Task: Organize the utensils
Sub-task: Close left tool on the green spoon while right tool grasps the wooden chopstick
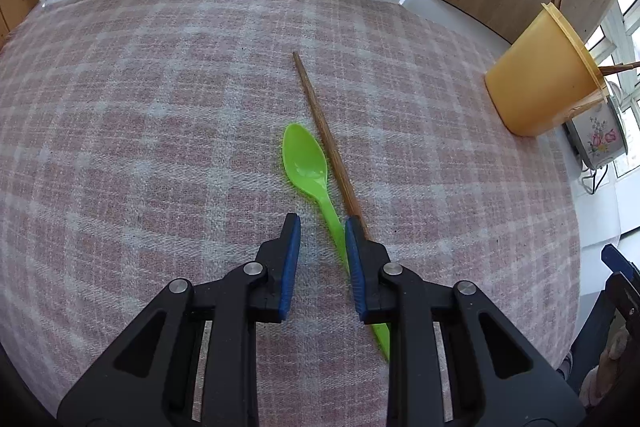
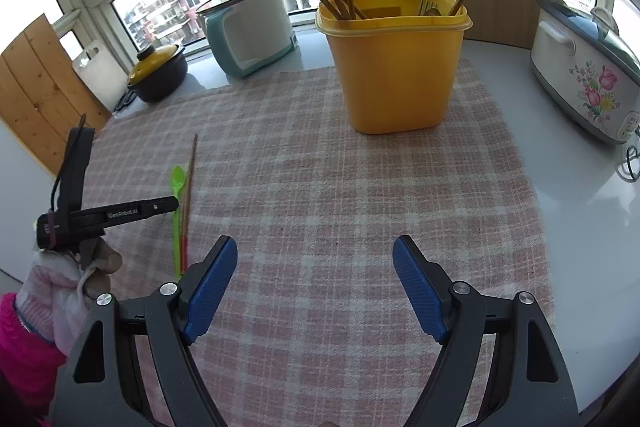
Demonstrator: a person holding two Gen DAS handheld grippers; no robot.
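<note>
1. Left wrist view: left gripper [image 1: 322,223] fingers open narrowly around the green plastic spoon [image 1: 306,161] handle at frame centre, wooden chopstick [image 1: 326,135] just beside it on the checked cloth [image 1: 140,107].
2. Right wrist view: right gripper [image 2: 314,251] fingers wide apart, holding nothing; yellow utensil bin [image 2: 394,67] with chopsticks sits upper centre.

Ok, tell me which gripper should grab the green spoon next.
Left. The left gripper is open right over the green spoon handle, beside the loose chopstick. The right gripper is open over bare cloth, well away from the spoon and nearer the yellow holder.
</note>
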